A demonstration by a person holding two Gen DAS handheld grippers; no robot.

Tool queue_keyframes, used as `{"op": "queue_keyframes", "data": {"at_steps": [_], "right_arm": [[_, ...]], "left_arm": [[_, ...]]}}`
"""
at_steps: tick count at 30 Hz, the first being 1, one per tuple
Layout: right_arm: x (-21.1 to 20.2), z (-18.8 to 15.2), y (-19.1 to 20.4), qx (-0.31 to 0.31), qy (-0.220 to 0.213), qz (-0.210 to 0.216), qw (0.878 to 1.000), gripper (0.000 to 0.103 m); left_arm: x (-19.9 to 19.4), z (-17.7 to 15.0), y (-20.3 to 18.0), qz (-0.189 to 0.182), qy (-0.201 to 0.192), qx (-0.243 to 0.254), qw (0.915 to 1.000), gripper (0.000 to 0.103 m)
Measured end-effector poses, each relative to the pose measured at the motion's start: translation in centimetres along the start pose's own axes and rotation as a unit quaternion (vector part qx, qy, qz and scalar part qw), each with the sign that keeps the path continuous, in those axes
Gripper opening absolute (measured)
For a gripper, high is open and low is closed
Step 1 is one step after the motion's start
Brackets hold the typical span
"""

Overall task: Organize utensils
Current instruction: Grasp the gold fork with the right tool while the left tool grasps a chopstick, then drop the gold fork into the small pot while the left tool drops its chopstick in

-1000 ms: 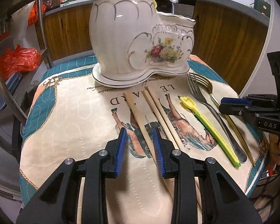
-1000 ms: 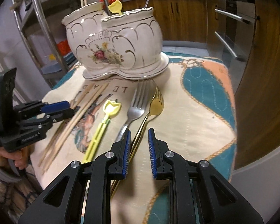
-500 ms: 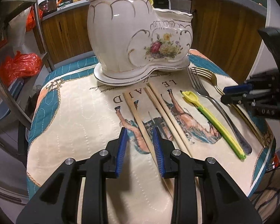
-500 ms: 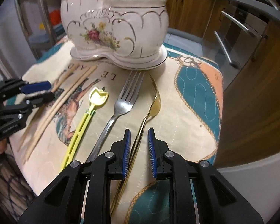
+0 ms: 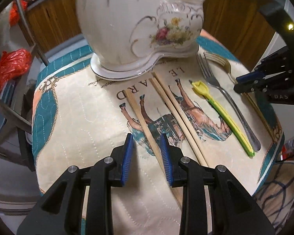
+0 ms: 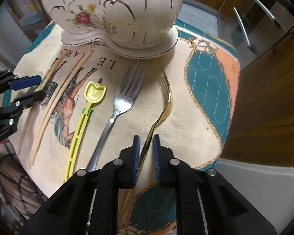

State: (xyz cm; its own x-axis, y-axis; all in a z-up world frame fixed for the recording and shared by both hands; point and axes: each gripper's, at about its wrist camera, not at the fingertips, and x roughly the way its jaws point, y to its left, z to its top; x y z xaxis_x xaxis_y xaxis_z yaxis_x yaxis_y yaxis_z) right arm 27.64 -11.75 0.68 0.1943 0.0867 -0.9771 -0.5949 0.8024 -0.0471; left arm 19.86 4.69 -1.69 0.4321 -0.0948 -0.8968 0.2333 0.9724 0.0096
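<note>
Utensils are seen lying loose on the quilted mat (image 5: pixel 72 117) in the left wrist view: one chopstick (image 5: pixel 142 121) apart, a pair of chopsticks (image 5: pixel 178 113), a yellow plastic scoop (image 5: pixel 221 113), a silver fork (image 5: pixel 225 96) and a gold fork (image 5: pixel 224 63), all before the ceramic holder (image 5: pixel 131 29). None of these is lifted, so nearly all the sorting is judged to remain. The left gripper (image 5: pixel 146 152) is held spread, its jaws straddling the single chopstick without pinching it.

In the right wrist view the same row is shown, with the holder (image 6: pixel 117 13) behind (its contents are cut off above). The right gripper (image 6: pixel 146 152) is held narrowly apart around the gold fork (image 6: pixel 162 109) handle; whether the pads touch it cannot be told.
</note>
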Motion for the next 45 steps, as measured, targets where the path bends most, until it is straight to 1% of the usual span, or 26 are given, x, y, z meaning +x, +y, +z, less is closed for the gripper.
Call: {"op": "queue_keyframes", "data": {"at_steps": [1,3,4,6,9,12,13,15,16,17,19,20,21,23,25,26,28,32,33,35,39,40,43,45], "right_arm": [[0.0,0.0,0.0,0.003,0.0,0.0,1.0,0.011],[-0.2,-0.3,-0.4,0.015,-0.002,0.007,1.0,0.01],[-0.2,-0.6,-0.6,0.025,-0.004,0.019,0.999,0.009],[-0.3,-1.4,-1.3,0.044,-0.008,0.05,0.998,0.007],[-0.7,-3.0,-2.6,0.069,-0.027,0.09,0.993,0.007],[-0.8,-5.0,-4.1,0.099,-0.06,0.137,0.984,0.006],[-0.9,-5.9,-4.5,0.107,-0.074,0.16,0.978,0.006],[-1.2,-7.4,-4.8,0.122,-0.104,0.201,0.966,0.006],[-1.2,-7.8,-5.0,0.126,-0.116,0.215,0.962,0.006],[-1.5,-8.5,-5.3,0.133,-0.137,0.241,0.951,0.006],[-2.0,-9.4,-5.7,0.147,-0.169,0.276,0.935,0.006],[-2.3,-10.0,-5.9,0.15,-0.19,0.297,0.924,0.006],[-2.7,-10.5,-5.9,0.152,-0.211,0.313,0.914,0.006],[-3.2,-10.6,-6.2,0.15,-0.236,0.329,0.902,0.006],[-3.6,-10.3,-5.6,0.142,-0.254,0.332,0.897,0.006],[-3.8,-9.9,-5.1,0.138,-0.261,0.329,0.897,0.006],[-4.2,-9.4,-4.6,0.13,-0.273,0.325,0.896,0.006],[-4.8,-8.2,-3.8,0.124,-0.295,0.309,0.896,0.006],[-5.3,-8.8,-3.7,0.122,-0.3,0.304,0.896,0.006],[-6.3,-8.5,-3.6,0.115,-0.317,0.287,0.897,0.007],[-8.5,-7.6,-3.1,0.1,-0.361,0.241,0.895,0.007],[-9.1,-7.3,-3.0,0.098,-0.374,0.23,0.893,0.007],[-10.6,-6.4,-3.2,0.097,-0.406,0.219,0.882,0.007],[-11.6,-5.9,-3.4,0.097,-0.428,0.217,0.872,0.007]], "left_arm": [[0.0,0.2,0.0,0.001,0.008,0.002,1.0,0.026],[0.0,0.5,0.2,0.003,0.02,0.003,0.9998,0.015],[-0.1,0.6,0.2,0.002,0.026,0.004,0.9997,0.014],[-0.2,0.3,0.3,0.003,0.029,0.008,0.9995,0.007],[-0.6,-0.5,0.5,-0.001,0.023,0.001,0.9997,0.006],[-1.1,-1.6,1.3,-0.022,0.0,-0.025,0.9995,0.006],[-1.4,-2.0,1.6,-0.038,-0.011,-0.036,0.9986,0.006],[-1.9,-3.0,1.7,-0.059,-0.028,-0.049,0.9966,0.006],[-2.2,-3.4,1.9,-0.066,-0.042,-0.057,0.9954,0.006],[-2.6,-3.8,2.1,-0.072,-0.058,-0.064,0.9937,0.006],[-3.4,-4.4,2.7,-0.088,-0.086,-0.083,0.989,0.006],[-4.0,-4.7,3.0,-0.096,-0.106,-0.095,0.9852,0.006],[-4.5,-4.9,3.2,-0.099,-0.123,-0.101,0.9823,0.006],[-5.3,-5.2,2.7,-0.088,-0.15,-0.107,0.9789,0.006],[-6.4,-5.4,2.4,-0.068,-0.181,-0.108,0.9752,0.006],[-6.8,-5.4,2.3,-0.063,-0.192,-0.109,0.9733,0.006],[-7.6,-5.3,2.3,-0.062,-0.217,-0.113,0.9675,0.006],[-9.3,-4.9,2.8,-0.061,-0.253,-0.115,0.9587,0.006],[-9.5,-4.7,3.2,-0.059,-0.259,-0.117,0.9572,0.006],[-10.2,-4.2,3.2,-0.048,-0.275,-0.124,0.9522,0.006],[-11.5,-2.9,3.2,-0.046,-0.322,-0.135,0.9361,0.006],[-12.0,-2.4,3.2,-0.048,-0.34,-0.138,0.9292,0.006],[-12.6,-1.1,3.0,-0.052,-0.362,-0.144,0.9197,0.006],[-12.8,0.1,3.0,-0.058,-0.377,-0.147,0.9124,0.006]]}}
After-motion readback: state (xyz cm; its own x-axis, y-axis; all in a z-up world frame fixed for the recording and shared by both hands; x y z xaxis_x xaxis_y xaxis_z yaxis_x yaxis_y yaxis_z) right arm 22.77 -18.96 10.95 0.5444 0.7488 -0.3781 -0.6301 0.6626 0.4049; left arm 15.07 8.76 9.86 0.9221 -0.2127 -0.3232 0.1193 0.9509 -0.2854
